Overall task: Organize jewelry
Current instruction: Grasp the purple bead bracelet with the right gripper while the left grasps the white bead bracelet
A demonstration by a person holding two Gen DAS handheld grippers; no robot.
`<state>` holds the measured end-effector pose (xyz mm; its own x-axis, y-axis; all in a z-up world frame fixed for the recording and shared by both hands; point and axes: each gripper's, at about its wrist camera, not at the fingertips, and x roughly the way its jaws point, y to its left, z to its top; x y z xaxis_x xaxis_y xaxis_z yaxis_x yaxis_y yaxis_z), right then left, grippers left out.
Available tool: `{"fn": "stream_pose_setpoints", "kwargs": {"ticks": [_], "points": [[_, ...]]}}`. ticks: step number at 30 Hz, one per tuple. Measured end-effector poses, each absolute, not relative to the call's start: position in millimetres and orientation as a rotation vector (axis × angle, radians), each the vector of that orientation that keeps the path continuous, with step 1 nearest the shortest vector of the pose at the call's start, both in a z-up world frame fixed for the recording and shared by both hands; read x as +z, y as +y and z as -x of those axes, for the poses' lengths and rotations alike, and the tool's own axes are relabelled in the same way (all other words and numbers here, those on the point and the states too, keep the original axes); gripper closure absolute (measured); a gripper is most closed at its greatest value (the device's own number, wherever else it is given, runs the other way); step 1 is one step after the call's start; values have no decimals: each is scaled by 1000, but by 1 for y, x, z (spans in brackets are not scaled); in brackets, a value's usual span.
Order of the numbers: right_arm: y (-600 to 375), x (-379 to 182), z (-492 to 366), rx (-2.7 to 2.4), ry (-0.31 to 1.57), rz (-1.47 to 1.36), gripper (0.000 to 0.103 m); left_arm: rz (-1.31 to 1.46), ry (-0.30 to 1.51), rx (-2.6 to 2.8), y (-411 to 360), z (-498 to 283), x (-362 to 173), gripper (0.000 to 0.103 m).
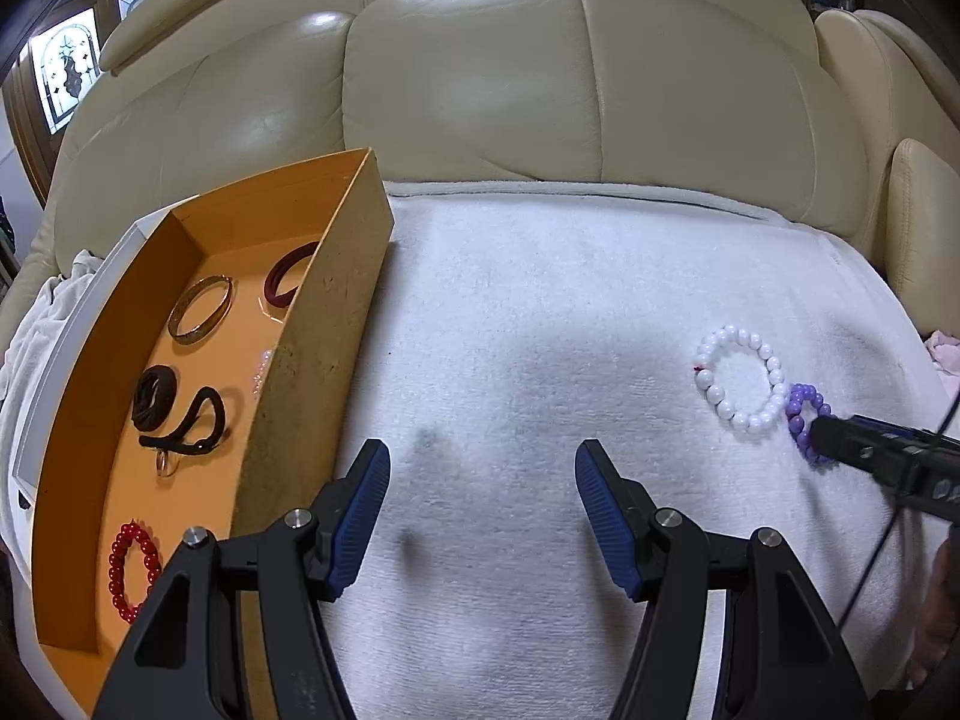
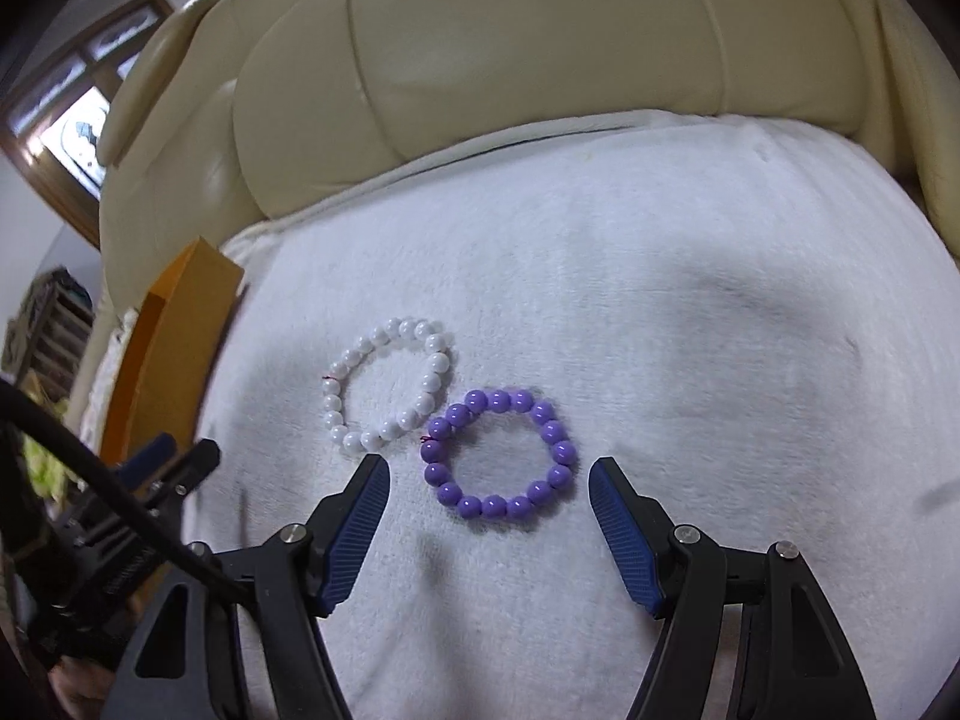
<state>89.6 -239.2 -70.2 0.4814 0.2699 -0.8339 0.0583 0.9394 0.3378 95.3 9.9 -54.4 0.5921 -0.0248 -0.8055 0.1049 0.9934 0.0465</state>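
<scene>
A purple bead bracelet [image 2: 499,461] lies flat on the white towel [image 2: 660,330], touching a white bead bracelet [image 2: 390,384] to its left. My right gripper [image 2: 489,474] is open, its fingers either side of the purple bracelet, just short of it. In the left wrist view the white bracelet [image 1: 741,378] and purple bracelet [image 1: 803,414] lie far right, with the right gripper [image 1: 840,447] over the purple one. My left gripper [image 1: 483,465] is open and empty over bare towel, beside the orange box [image 1: 324,324].
The orange box holds a gold bangle [image 1: 201,309], a dark red bangle [image 1: 288,273], black bands [image 1: 174,411], a small ring [image 1: 166,464], a red bead bracelet [image 1: 133,570] and pale beads [image 1: 263,369]. A cream leather sofa back [image 1: 480,78] rises behind the towel.
</scene>
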Motion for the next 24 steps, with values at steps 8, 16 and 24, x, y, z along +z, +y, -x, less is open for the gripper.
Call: {"fn": "stream_pose_setpoints", "kwargs": {"ticks": [8,16,24], "points": [[-214,-78,-93,112,1018,-188,69,-104,929,-91,5,-96,-55,38],[-234,-78,-90,53,1044,-185,82,-116,898,-123,-11,-94,-53,38],[-265,-69,-80,17,1026,-212,82,-119,868,-184,-39,-100,-55,38]]}}
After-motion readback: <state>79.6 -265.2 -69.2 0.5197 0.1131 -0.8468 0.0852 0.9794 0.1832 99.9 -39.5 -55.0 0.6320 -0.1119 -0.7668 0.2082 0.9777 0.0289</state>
